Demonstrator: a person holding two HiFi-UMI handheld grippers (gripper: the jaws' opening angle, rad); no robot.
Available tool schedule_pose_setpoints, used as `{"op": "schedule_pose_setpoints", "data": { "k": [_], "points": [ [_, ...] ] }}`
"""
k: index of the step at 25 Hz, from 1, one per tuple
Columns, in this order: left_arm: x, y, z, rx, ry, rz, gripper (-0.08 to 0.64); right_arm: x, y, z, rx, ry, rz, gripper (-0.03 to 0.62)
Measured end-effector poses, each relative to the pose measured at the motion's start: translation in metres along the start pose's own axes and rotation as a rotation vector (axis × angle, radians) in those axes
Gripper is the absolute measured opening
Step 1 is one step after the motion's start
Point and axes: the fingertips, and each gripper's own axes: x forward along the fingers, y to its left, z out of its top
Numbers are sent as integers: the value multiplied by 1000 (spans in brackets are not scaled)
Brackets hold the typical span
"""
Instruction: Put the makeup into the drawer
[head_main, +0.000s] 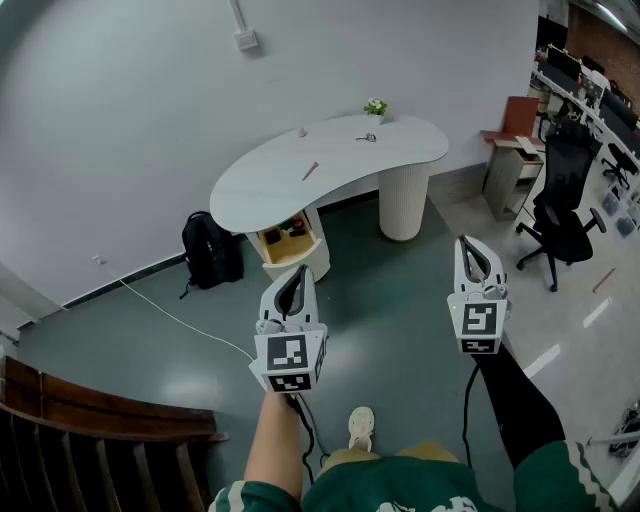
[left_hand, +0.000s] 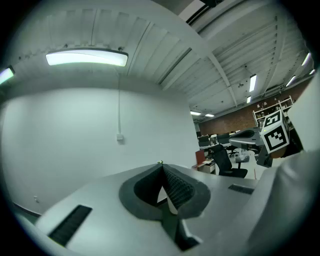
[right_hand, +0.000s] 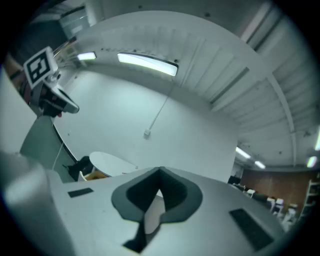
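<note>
left gripper (head_main: 291, 290): jaws are pressing tip to tip with nothing between them; it is hanging level in mid-air above the floor (head_main: 400, 300).
right gripper (head_main: 475, 262): jaws are pressed flat on each other too, gripping nothing; it is pointing level toward the table (head_main: 400, 150).
makeup (head_main: 310, 171): a thin reddish stick is lying flat on the white table, toward its left end. A pale bit (head_main: 302, 131) and a dark bit (head_main: 367, 137) are sitting further back, too small to tell what they are.
drawer (head_main: 291, 240): it is standing open under the table's left end, yellowish inside, with dark things sitting in it; it lies just below the stick in the head view.
makeup vs fingers (left_hand: 177, 187): well apart. Both grippers are hovering far short of the table, the stick is lying beyond the left gripper's tips, and nothing is touching.
handling (judgement): probably light, stiff and smooth, so likely rolling easily on the tabletop and slipping if pinched at one end.
where to hold (judgement): across the middle of the barrel, jaws straddling its narrow width, coming down from above.
step (judgement): pick-up not yet begun; walking up and opening the jaws is looking like the first need.
risk (judgement): nudging the stick off the table edge.
other: backpack (head_main: 212, 252) is leaning left of the drawer; small plant (head_main: 375, 106) is sitting at the table's back edge; office chair (head_main: 560, 215) is standing at right.
</note>
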Motion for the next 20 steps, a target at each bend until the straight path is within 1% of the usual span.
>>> {"op": "schedule_pose_setpoints", "data": {
  "k": [5, 8, 12, 15, 20],
  "points": [
    [14, 8, -5, -23, 2, 0, 0, 6, 24, 4, 74, -19, 73, 3],
    [26, 16, -5, -30, -4, -1, -2, 17, 42, 11, 94, -30, 116, 3],
    [42, 28, -6, -34, -15, -16, -2, 31, 64, 16, 177, -39, 159, 3],
    [55, 36, -9, -32, -16, -31, 0, 44, 73, 16, 215, -42, 163, 5],
    [77, 53, -18, -35, -15, -51, -1, 68, 85, 10, 261, -30, 143, 6]
  ]
}}
